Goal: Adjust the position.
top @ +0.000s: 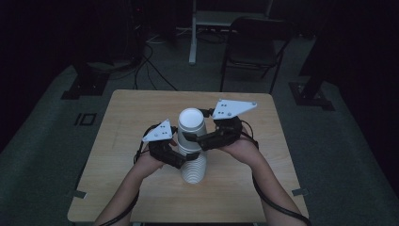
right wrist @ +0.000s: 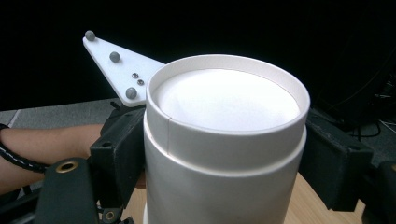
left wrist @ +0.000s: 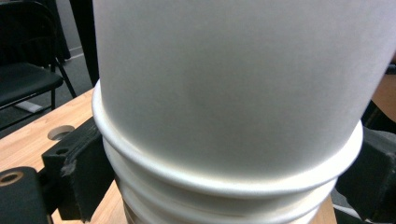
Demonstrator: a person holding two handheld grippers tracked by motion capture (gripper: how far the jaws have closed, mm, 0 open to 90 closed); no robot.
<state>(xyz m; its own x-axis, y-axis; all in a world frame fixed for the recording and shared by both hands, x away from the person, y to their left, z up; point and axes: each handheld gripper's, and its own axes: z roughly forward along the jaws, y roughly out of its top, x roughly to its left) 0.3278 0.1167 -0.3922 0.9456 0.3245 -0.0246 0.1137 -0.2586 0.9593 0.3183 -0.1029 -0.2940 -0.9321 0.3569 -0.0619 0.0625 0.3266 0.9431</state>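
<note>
The top cup [top: 191,123] is gripped by the right gripper [top: 189,137]. The cup stack [top: 193,167] below is squeezed by the left gripper [top: 181,162] on the table [top: 127,117].

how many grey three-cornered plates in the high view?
2. One plate sits on the left claw, left of the stack of white cups. The other plate sits on the right claw, right of the stack.

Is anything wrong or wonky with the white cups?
Nothing looks spilled or broken. The stack of cups stands upside down on the table, and the top cup sits raised and a bit tilted off the rest. That fits the right claw gripping it while the left claw grips the stack.
</note>
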